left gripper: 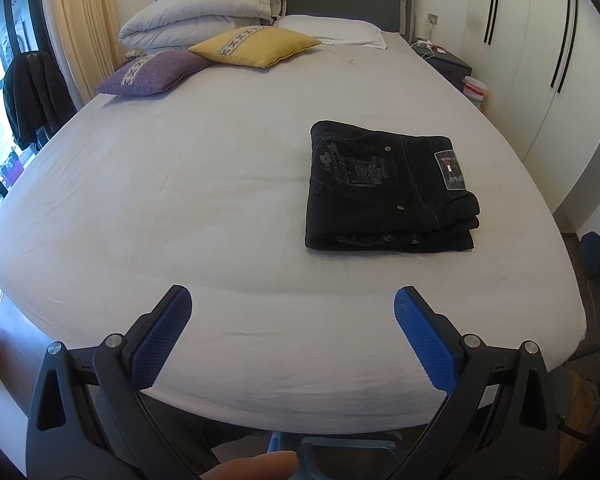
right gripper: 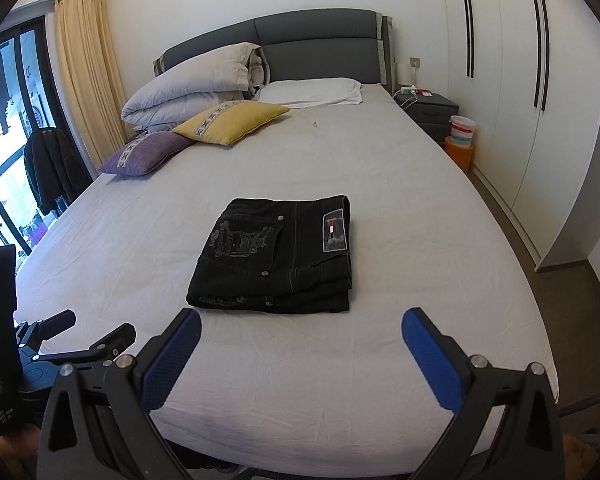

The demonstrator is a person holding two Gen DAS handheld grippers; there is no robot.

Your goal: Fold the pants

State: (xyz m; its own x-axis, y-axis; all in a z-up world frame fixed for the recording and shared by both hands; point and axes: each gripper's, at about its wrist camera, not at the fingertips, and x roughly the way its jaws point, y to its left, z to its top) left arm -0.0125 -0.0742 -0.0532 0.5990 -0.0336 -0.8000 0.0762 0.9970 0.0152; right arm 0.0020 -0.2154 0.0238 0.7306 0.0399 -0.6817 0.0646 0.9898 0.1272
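Black pants (left gripper: 388, 190) lie folded in a compact rectangular stack on the grey bed sheet (left gripper: 200, 208), back pocket embroidery and a waist label facing up. They also show in the right wrist view (right gripper: 278, 258). My left gripper (left gripper: 292, 300) is open and empty, held near the foot of the bed, well short and left of the pants. My right gripper (right gripper: 300, 322) is open and empty, just in front of the pants' near edge. The left gripper's body (right gripper: 40, 360) shows at the left of the right wrist view.
A yellow cushion (left gripper: 256, 46), a purple cushion (left gripper: 152, 74), a folded duvet (left gripper: 204, 12) and a white pillow (left gripper: 332, 30) sit at the bed's head. A nightstand (right gripper: 428, 110) and boxes (right gripper: 462, 138) stand right of the bed, white wardrobes (right gripper: 520, 80) beyond.
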